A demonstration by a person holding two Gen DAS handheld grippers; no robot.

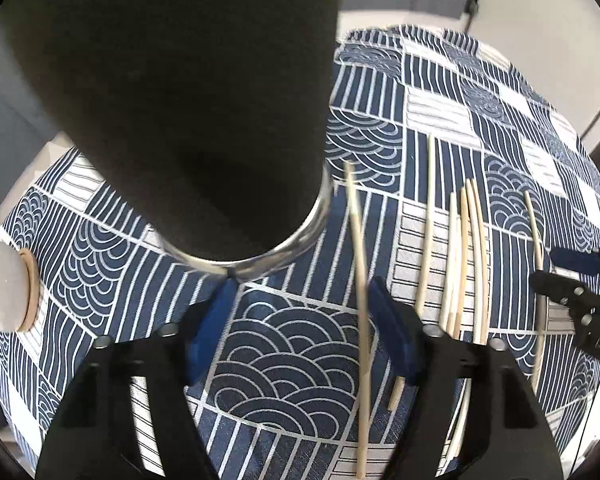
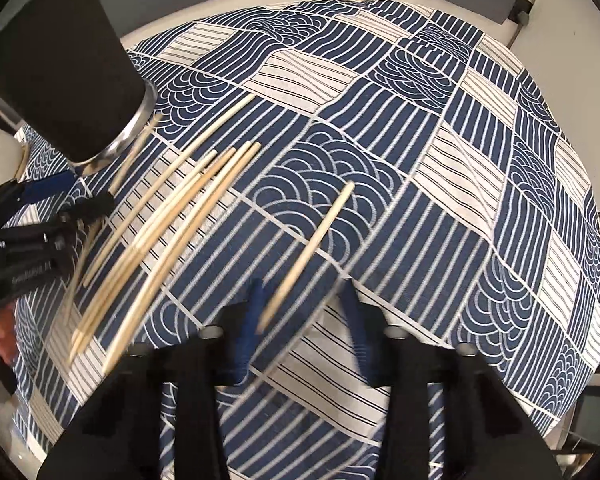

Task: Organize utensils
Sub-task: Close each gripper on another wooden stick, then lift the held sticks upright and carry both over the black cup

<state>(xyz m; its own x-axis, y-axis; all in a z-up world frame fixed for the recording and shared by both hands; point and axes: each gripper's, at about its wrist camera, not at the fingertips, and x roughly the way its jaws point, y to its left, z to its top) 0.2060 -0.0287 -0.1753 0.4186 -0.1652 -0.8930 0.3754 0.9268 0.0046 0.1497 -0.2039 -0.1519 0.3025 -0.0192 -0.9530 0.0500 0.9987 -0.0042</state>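
A tall black cup with a silver base stands on the blue-and-white patterned cloth. My left gripper points down just in front of it. Its blue pads stand apart, and one pale chopstick runs between them, close against the right pad. In the right wrist view a lone chopstick lies with its near end between the spread pads of my right gripper, nearest the left pad. Several more chopsticks lie side by side between the two grippers.
The cup stands at the far left in the right wrist view, with the left gripper below it. The right gripper shows at the right edge of the left wrist view. A white object with a tan ring sits at the left.
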